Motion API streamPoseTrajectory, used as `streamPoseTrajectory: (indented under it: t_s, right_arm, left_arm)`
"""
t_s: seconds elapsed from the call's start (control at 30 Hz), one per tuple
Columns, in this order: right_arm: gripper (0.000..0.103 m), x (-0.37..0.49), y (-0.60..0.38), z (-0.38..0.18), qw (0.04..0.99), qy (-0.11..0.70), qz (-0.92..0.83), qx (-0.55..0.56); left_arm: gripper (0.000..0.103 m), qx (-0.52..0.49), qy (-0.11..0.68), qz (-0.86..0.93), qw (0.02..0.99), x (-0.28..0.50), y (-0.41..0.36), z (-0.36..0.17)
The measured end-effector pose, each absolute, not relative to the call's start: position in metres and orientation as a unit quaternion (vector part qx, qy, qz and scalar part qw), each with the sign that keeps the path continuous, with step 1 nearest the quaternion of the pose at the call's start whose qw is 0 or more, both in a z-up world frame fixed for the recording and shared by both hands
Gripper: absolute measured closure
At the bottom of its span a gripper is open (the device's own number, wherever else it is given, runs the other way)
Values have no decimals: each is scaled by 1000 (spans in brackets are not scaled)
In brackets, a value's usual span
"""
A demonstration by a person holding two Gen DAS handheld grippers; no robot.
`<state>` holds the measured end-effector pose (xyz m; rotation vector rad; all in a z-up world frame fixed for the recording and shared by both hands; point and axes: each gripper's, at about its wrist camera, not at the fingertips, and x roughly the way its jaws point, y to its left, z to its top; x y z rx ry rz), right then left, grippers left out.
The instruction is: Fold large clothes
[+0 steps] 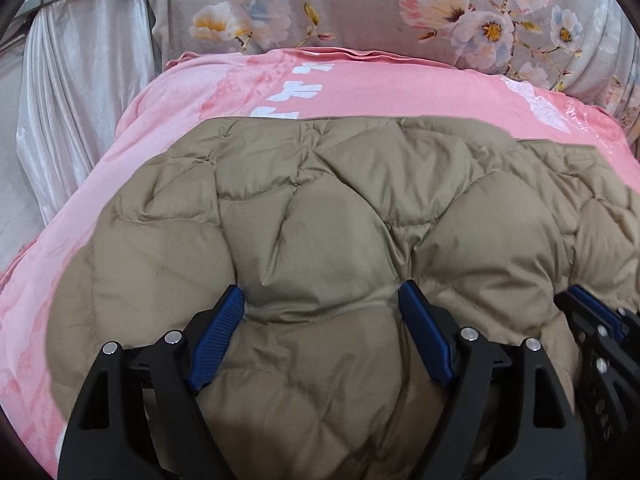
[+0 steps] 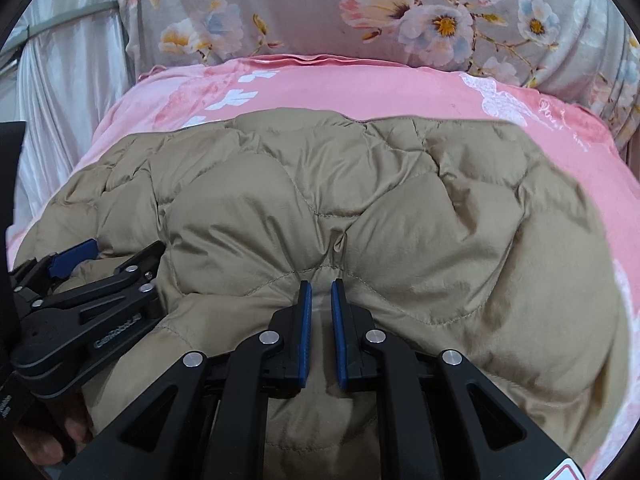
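jacket: tan quilted jacket [image 1: 320, 216] lies folded on pink bedsheet [image 1: 168, 128], near edge bunched under both tools
left gripper [image 1: 322, 300]: jaws wide apart, straddling a puffy fold, pads not pressing
right gripper [image 2: 320, 288]: jaws nearly together, clamped on thin seam fabric
step tip: likely release; press 2 tools down evenly, squeeze air out

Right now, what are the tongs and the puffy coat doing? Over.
Left tongs open over puffy coat. Right tongs pinching coat fold. Coat flat on pink sheet. Nothing in the way.
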<state>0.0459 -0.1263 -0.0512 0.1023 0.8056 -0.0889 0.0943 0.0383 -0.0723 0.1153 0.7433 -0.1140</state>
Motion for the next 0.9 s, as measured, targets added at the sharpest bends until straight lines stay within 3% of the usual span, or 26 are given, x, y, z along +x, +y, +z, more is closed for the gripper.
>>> streamPoseTrajectory:
  t_s: [0.1,0.2,0.43,0.57,0.6,0.77,0.8,0.87,0.9]
  right_arm:
    - [92,35,-125,-30,920,380,-13,95]
    - [92,32,-114,-15,918,378,16,117]
    - [92,44,-91,-38,906,408,31,108]
    - [92,47,-88,-46,905,412,29,99]
    - [92,47,-88,-47,905,413,30,97]
    - [92,49,-88,-55,904,414,34,99]
    - [92,48,-87,-56,905,412,34,96]
    - [92,49,-87,-58,907,410,32,93]
    - [92,49,-86,-59,907,409,32,92]
  left_arm:
    - [25,8,359,-71,931,68,69,-52]
    - [11,-61,360,-63,929,43,121,-37]
    - [10,-205,406,-36,890,27,228,-62]
    - [10,-293,438,-74,847,40,243,-95]
    - [6,-305,438,-81,842,44,242,-100]
    - [5,-317,426,-115,839,57,227,-98]
    - [5,-319,426,-120,838,60,222,-97]
    - [15,-310,423,-125,842,64,210,-90]
    - [29,-304,419,-128,846,64,205,-83]
